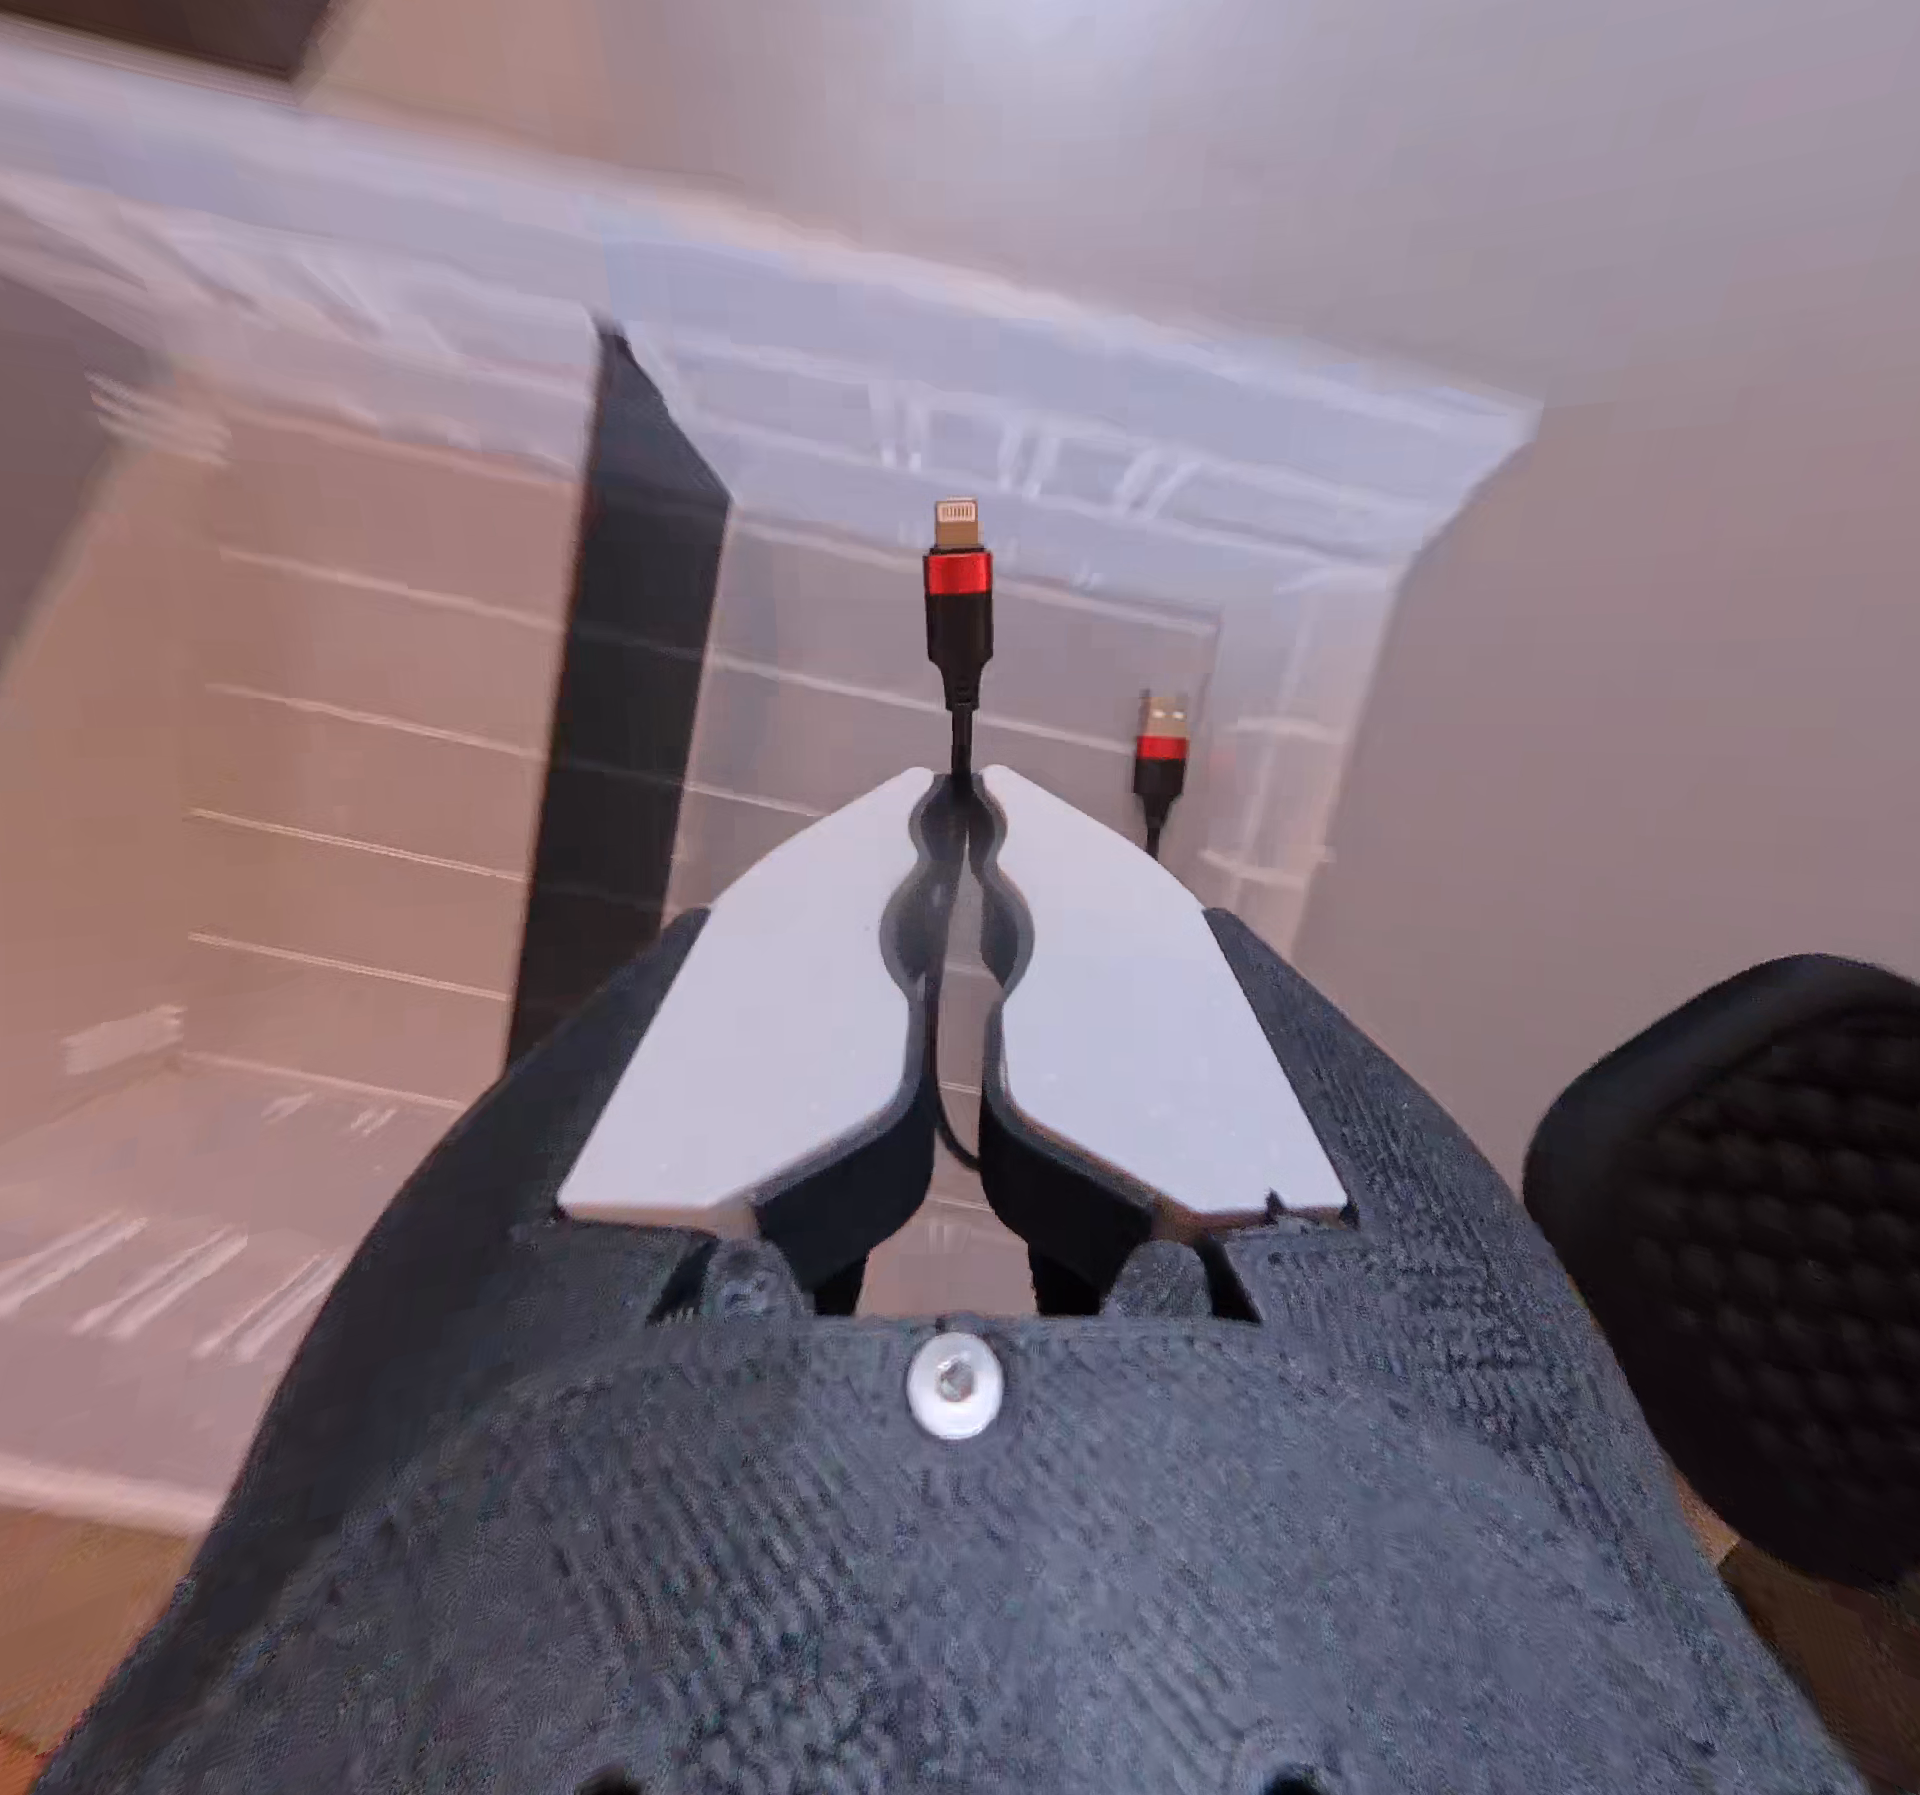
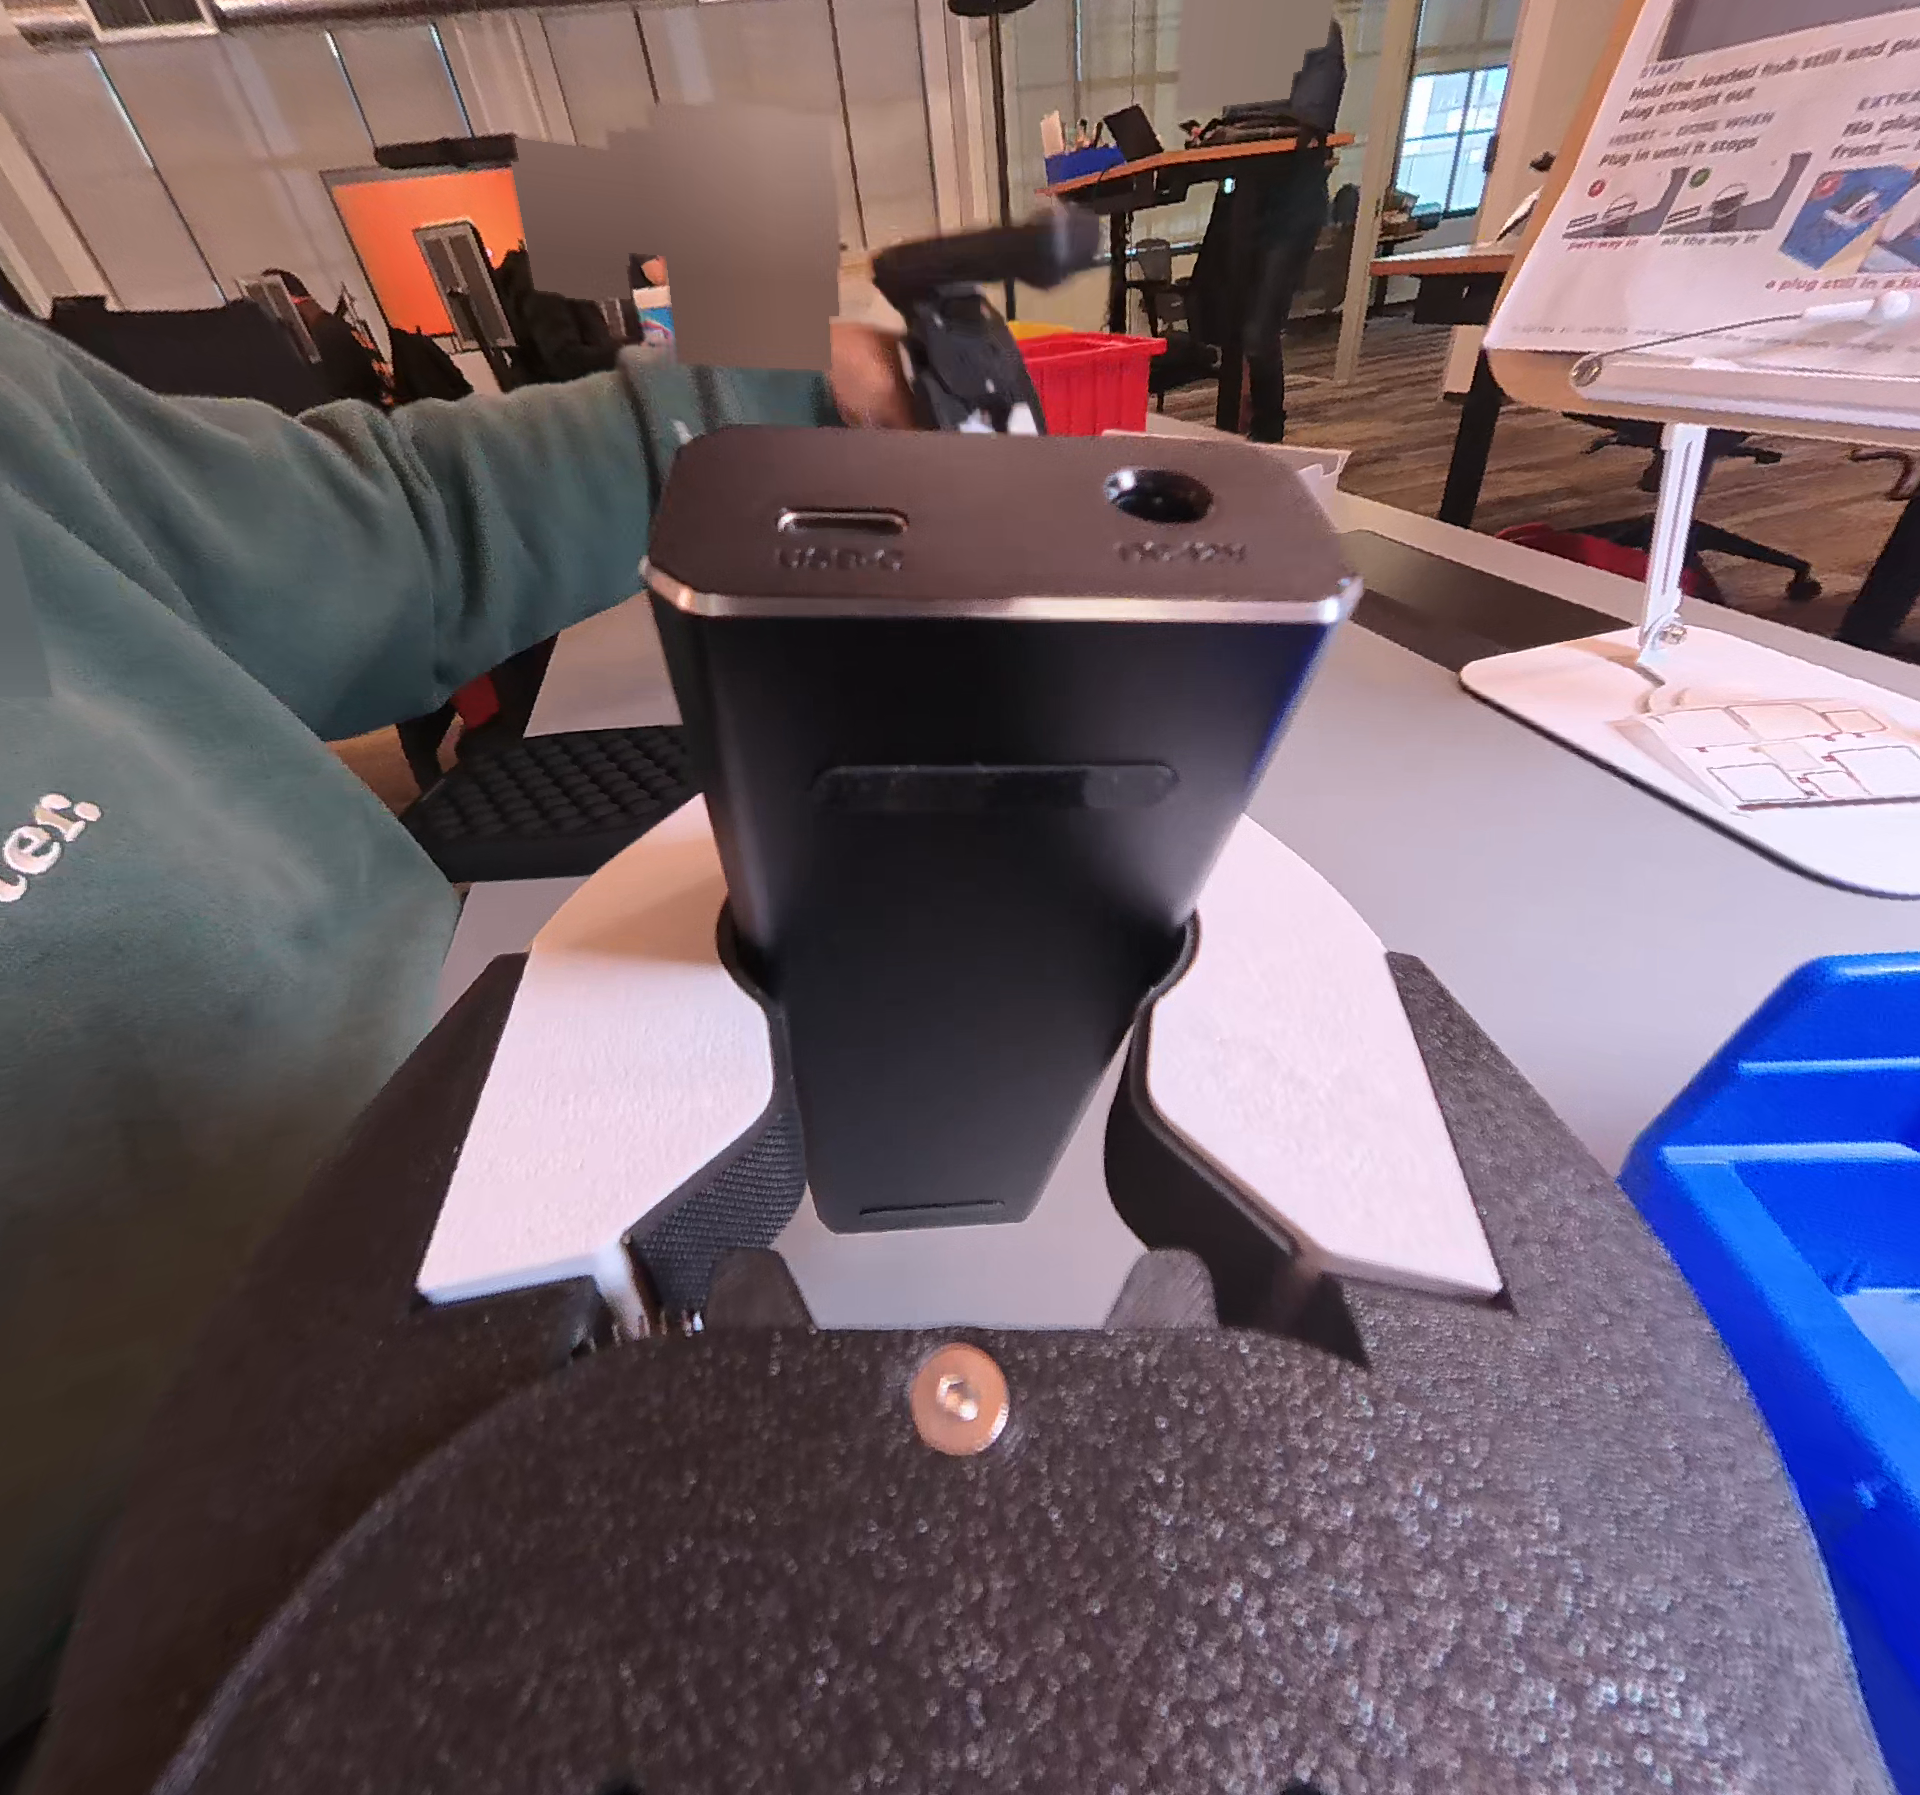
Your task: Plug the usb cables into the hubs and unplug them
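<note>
The left gripper [image 1: 961, 774] pinches a black cable [image 1: 957, 623], its red-collared plug pointing to 12 o'clock. The right gripper [image 2: 961, 924] clamps an upright black hub [image 2: 966, 810], ports up.

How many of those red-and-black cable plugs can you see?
2. One plug sticks up from the shut left tongs; the other hangs just right of it, beside the clear bin. More may be hidden.
</note>
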The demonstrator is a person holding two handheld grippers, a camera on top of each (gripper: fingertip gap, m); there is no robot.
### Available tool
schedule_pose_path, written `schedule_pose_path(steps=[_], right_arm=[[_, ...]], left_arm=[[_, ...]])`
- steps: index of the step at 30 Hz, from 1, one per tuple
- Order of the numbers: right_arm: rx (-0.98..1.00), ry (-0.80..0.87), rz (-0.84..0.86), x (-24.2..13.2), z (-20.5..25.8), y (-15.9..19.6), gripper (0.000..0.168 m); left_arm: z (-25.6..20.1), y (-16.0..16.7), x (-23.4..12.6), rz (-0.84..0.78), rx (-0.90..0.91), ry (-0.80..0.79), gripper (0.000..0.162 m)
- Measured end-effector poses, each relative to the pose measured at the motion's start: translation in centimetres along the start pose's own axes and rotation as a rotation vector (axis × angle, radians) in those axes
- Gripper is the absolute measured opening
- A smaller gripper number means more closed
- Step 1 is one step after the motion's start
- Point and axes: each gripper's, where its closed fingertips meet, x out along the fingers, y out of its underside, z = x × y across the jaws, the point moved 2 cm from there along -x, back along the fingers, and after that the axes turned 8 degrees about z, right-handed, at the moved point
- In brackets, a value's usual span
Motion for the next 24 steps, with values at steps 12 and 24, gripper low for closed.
schedule_pose_path(steps=[12, 24], right_arm=[[0.002, 0.037, -0.058, -0.8, -0.2, -1.1, 0.072], [0.016, 0.075, -0.071, -1.7, -1.1, -1.0, 0.072]], left_arm=[[-13.9, -12.1, -15.4, -0.637, 0.311, 0.071, 0.003], [-16.8, -10.2, 0.6, -0.353, 0.208, 0.313, 0.004]])
